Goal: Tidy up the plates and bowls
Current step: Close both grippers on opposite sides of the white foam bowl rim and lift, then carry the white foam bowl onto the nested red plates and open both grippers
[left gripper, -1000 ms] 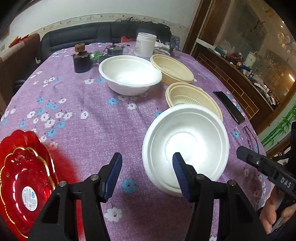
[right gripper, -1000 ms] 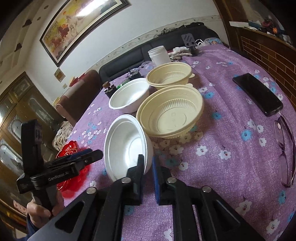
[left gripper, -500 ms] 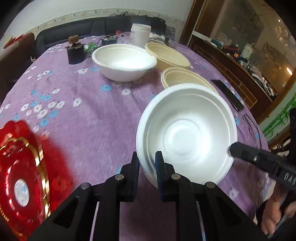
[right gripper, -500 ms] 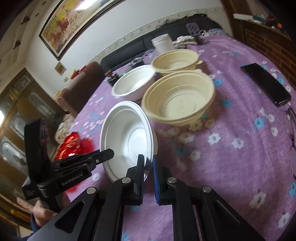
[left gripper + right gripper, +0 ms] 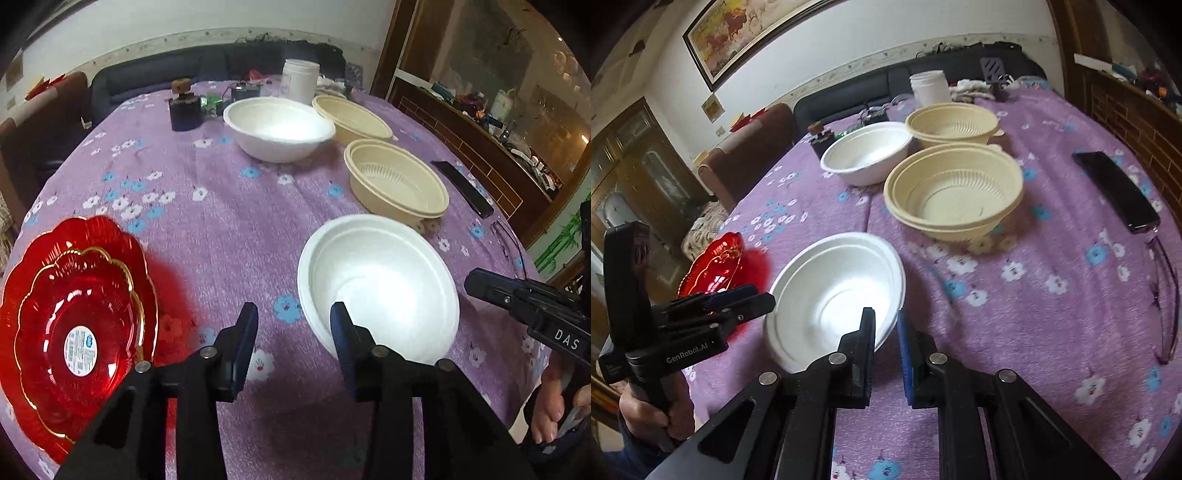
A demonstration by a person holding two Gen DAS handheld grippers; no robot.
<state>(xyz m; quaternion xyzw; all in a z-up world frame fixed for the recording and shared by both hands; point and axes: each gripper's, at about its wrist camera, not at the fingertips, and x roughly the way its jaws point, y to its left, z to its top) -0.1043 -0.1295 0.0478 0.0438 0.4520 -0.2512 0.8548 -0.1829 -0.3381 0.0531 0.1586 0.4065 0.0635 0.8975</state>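
Note:
A white foam bowl [image 5: 380, 284] sits on the purple tablecloth near the front edge; it also shows in the right wrist view [image 5: 834, 295]. My left gripper [image 5: 293, 325] is open, its right finger over the bowl's near rim, its left finger outside. My right gripper [image 5: 886, 332] has its jaws slightly apart around the bowl's near right rim; I cannot tell whether they pinch it. A second white bowl [image 5: 279, 127] and two cream bowls [image 5: 397, 182] [image 5: 351, 116] stand farther back. Stacked red plates [image 5: 74, 328] lie at the front left.
A black phone [image 5: 1115, 190] and glasses [image 5: 1165, 295] lie at the table's right side. A white jar [image 5: 300, 81], a dark pot [image 5: 184, 109] and small clutter stand at the far edge. A sofa and chair lie behind the table.
My left gripper was shut on the near white bowl's rim half a second ago; it has opened and let go. The bowl has come down level on the cloth.

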